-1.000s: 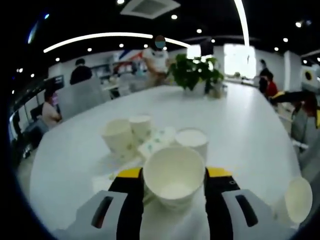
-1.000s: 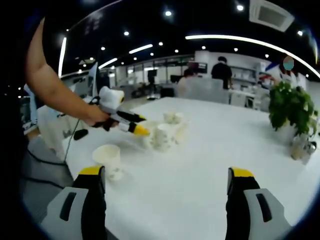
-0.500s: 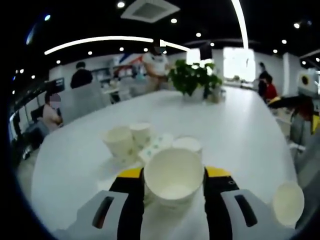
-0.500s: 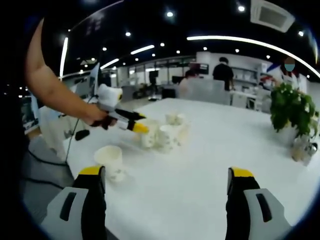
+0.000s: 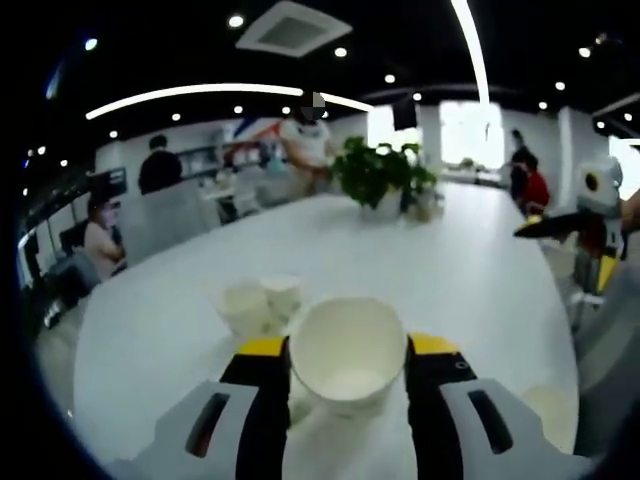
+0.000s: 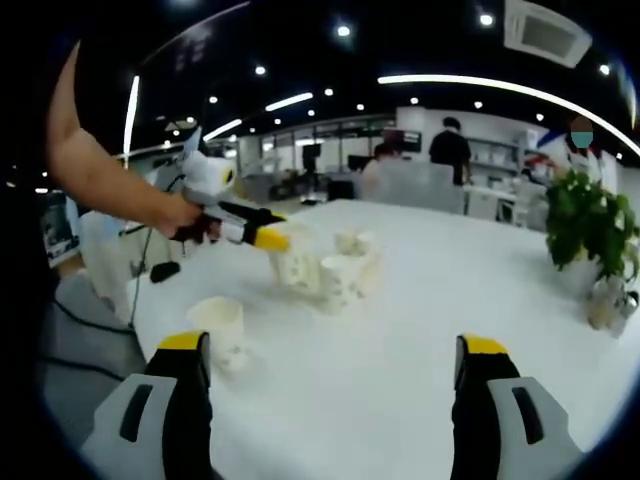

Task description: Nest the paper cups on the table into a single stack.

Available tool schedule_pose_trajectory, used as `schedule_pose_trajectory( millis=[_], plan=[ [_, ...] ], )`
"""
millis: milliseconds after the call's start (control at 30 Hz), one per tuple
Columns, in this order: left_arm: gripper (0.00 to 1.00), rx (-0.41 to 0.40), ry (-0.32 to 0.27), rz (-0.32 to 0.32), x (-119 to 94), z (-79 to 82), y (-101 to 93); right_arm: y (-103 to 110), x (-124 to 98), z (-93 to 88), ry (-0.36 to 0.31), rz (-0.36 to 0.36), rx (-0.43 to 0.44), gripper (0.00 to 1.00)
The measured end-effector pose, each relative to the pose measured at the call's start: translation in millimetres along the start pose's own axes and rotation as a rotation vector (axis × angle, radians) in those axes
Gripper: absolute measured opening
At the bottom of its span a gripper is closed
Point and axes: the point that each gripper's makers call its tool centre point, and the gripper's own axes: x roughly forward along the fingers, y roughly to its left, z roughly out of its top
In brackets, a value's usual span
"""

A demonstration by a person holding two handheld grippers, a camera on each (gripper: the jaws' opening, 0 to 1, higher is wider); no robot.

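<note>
Left gripper (image 5: 347, 375) clamped on a cup (image 5: 348, 352), mouth facing the camera, jaws pressing both sides of it. In the right gripper view the left gripper (image 6: 268, 238) holds that cup (image 6: 293, 266) above the table (image 6: 420, 340), over the cup cluster (image 6: 345, 270). In the left gripper view, past the held cup, two upright cups (image 5: 262, 303) stand side by side on the table (image 5: 450, 270); another cup (image 5: 549, 412) sits at lower right near the table edge. Right gripper (image 6: 335, 375) open, jaws wide apart, nothing between them, above bare table. A single cup (image 6: 220, 323) stands upright by its left jaw, apart from the cluster. A hand (image 6: 183, 216) grips the left gripper. Plant (image 6: 590, 225) at the far right of the table, also seen in the left gripper view (image 5: 378, 172). Right gripper (image 5: 590, 225) at the right side of the left gripper view.
</note>
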Motion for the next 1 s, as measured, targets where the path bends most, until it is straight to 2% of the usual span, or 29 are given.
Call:
schedule_pose_trajectory(
  millis=[100, 233, 433, 567, 633, 667, 733, 800, 900, 1000],
  plan=[
    [0.44, -0.006, -0.001, 0.009, -9, 5.4, -0.9, 4, 4, 1.9, 0.014, 0.014, 0.006, 1.00],
    [0.43, 0.017, -0.008, -0.001, -17, 13.2, -2.1, 3, 9, 1.6, -0.001, 0.035, -0.016, 1.00],
    [0.42, 0.042, -0.028, 0.002, -30, 31.8, -8.7, 7, 11, 0.1, 0.000, 0.050, -0.021, 1.00],
    [0.42, 0.045, -0.027, -0.003, -33, 34.9, -11.2, 12, 9, 2.5, -0.003, 0.062, -0.034, 1.00],
    [0.42, 0.050, -0.029, -0.025, -33, 35.9, -13.7, 16, 7, 4.6, -0.020, 0.074, -0.065, 1.00],
    [0.42, 0.056, -0.029, -0.023, -34, 36.5, -14.0, 17, 7, 4.6, -0.024, 0.074, -0.072, 1.00],
    [0.41, 0.036, -0.029, -0.007, -40, 39.8, -16.1, 19, 6, -2.8, 0.017, 0.069, -0.058, 1.00],
    [0.41, 0.045, -0.041, -0.007, -43, 43.9, -18.4, 21, 3, 2.6, -0.011, 0.061, -0.071, 1.00],
    [0.41, 0.072, -0.039, -0.018, -44, 46.4, -20.8, 18, 2, -1.5, 0.009, 0.051, -0.072, 1.00],
    [0.41, 0.074, -0.033, -0.023, -44, 48.5, -22.2, 19, -4, 4.9, -0.006, 0.036, -0.061, 1.00]
  ],
)
